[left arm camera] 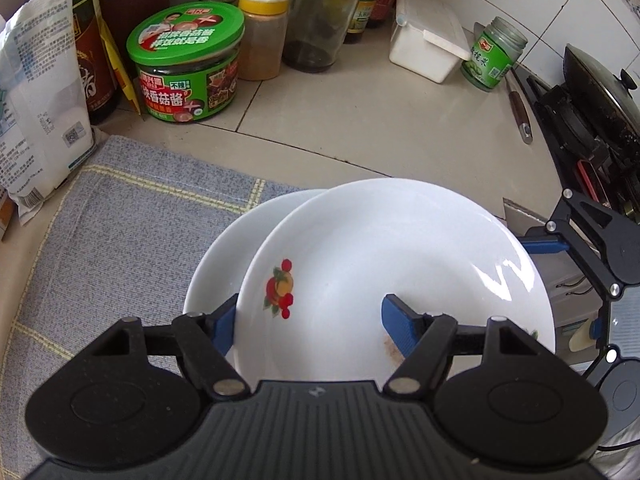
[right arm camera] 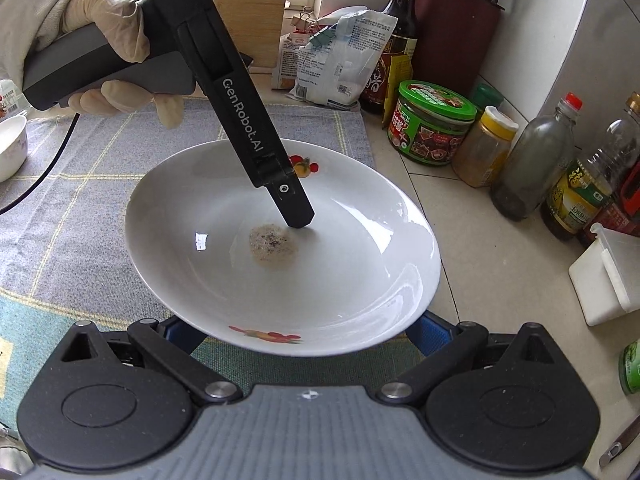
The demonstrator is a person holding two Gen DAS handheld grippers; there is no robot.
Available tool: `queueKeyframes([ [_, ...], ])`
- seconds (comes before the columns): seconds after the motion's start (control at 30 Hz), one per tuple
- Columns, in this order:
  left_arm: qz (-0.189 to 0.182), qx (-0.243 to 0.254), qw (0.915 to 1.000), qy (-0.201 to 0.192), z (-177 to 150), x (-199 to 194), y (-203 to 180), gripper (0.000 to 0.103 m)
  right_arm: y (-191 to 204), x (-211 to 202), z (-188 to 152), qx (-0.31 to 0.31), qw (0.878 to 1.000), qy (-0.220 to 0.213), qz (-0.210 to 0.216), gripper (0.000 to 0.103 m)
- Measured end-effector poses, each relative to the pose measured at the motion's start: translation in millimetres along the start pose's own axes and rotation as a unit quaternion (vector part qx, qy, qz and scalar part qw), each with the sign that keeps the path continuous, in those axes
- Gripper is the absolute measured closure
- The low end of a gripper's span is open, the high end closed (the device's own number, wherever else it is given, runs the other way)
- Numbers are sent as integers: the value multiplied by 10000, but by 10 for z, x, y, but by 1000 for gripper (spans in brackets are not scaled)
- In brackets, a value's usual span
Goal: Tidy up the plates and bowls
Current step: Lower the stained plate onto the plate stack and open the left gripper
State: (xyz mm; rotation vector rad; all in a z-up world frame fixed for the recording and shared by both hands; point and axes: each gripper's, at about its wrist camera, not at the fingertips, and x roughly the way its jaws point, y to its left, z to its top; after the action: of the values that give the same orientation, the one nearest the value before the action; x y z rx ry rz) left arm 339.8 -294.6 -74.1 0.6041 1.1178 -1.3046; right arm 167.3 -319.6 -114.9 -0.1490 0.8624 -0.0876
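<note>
- The left tool (left arm camera: 309, 312) straddled the wall of the upper plate (left arm camera: 380, 248). One blue pad sat outside the rim at the plate's 8 o'clock in the left wrist view, and the other lay on the inner face at 5 o'clock. The jaws were judged clamped on that wall.
- In the right wrist view, a gloved hand (right arm camera: 108, 40) held this tool, and its inner finger met the well just beside a brownish residue patch (right arm camera: 274, 246).
- The right tool (right arm camera: 304, 332) had its jaws wide apart. Both pads sat below the plate's near rim at 6 o'clock, gripping nothing that could be seen.
- The upper plate sat tilted and offset over a lower plate (left arm camera: 224, 264), which showed only as a crescent at 9 to 11 o'clock.
- Both plates stood over a grey checked cloth (left arm camera: 120, 240) on the tiled worktop (left arm camera: 360, 120).
- Handling judgement: the plate was glazed ceramic, so it was stiff, moderately heavy, smooth and liable to chip.
- A one-sided hold on the sloped wall could let the plate pivot or slip. Support under the opposite rim was advisable.
- Recommended hold: across the rim, clear of the residue, with a level descent so that the rims did not knock.
- A small bowl (right arm camera: 10, 144) stood at 9 o'clock on the cloth, well apart from the plates.
- A green-lidded jar (left arm camera: 186, 64) and bottles stood at 11 to 1 o'clock, clear of the plates.
</note>
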Motion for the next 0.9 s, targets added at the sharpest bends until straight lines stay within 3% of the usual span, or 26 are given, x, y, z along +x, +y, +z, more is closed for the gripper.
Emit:
queueKeyframes([
  [0.43,-35,-138,9998,110,-21,111,59,30,17,58,-5,-66,9999,121,66,0],
  [0.6,44,-20,9998,176,-8,136,27,24,59,100,-7,-241,9996,175,31,0],
  [0.9,133,46,9997,179,-5,113,23,22,58,98,-10,-284,9994,162,60,0],
])
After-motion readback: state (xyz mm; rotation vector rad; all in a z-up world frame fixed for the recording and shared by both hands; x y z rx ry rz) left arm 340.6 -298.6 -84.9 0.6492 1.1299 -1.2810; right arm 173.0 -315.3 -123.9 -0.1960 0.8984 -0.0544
